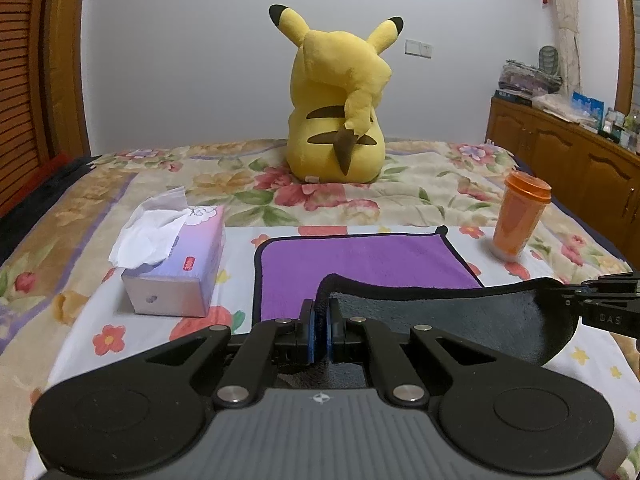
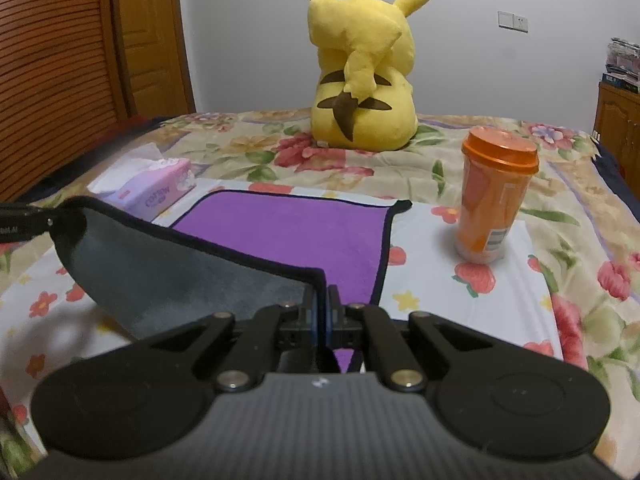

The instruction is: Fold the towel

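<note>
A towel (image 1: 360,260), purple on top, grey beneath, with black trim, lies on the bed. Its near edge is lifted and its grey underside (image 1: 460,316) faces me. My left gripper (image 1: 321,320) is shut on the near left corner. My right gripper (image 2: 322,308) is shut on the near right corner and also shows at the right of the left wrist view (image 1: 576,294). The far part of the towel (image 2: 288,232) lies flat. The lifted edge sags between the two grippers.
A tissue box (image 1: 176,260) stands left of the towel. An orange lidded cup (image 2: 494,196) stands right of it. A yellow plush toy (image 1: 340,96) sits at the back of the floral bed (image 1: 420,188). A wooden cabinet (image 1: 568,152) is at far right.
</note>
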